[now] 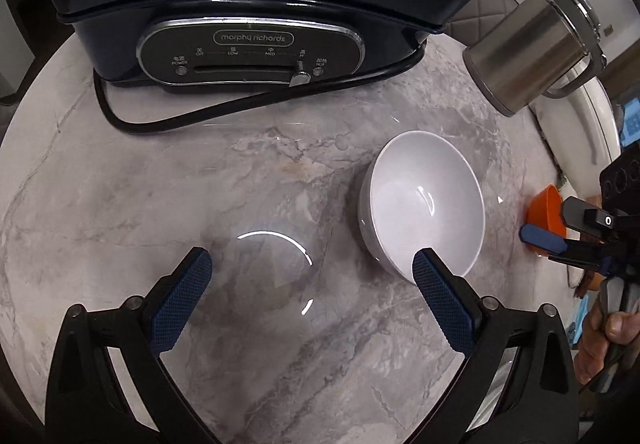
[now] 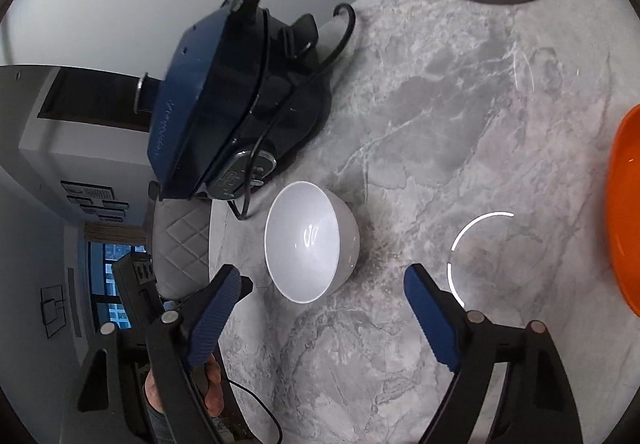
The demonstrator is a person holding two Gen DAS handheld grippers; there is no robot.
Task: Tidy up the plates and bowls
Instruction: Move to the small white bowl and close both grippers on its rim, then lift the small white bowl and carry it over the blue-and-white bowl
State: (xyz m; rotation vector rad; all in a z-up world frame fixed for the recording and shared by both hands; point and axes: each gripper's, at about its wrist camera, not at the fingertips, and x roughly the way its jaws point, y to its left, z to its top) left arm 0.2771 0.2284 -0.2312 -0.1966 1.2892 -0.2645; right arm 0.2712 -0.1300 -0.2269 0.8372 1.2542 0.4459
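A white bowl (image 1: 422,202) stands upright on the grey marble table (image 1: 120,204). My left gripper (image 1: 312,264) is open and empty; its right finger (image 1: 440,296) is just in front of the bowl's near rim. In the right wrist view the white bowl (image 2: 310,242) lies ahead between my open, empty right gripper's (image 2: 322,280) fingers, a little beyond the tips. An orange bowl (image 2: 626,212) sits at the right edge. In the left wrist view the right gripper (image 1: 552,240) shows beside the orange bowl (image 1: 546,210).
A dark blue electric cooker (image 1: 248,4) with a black cord (image 1: 132,124) stands at the back of the table. A steel kettle (image 1: 532,44) stands at the back right. A padded chair (image 2: 180,240) is beyond the table edge.
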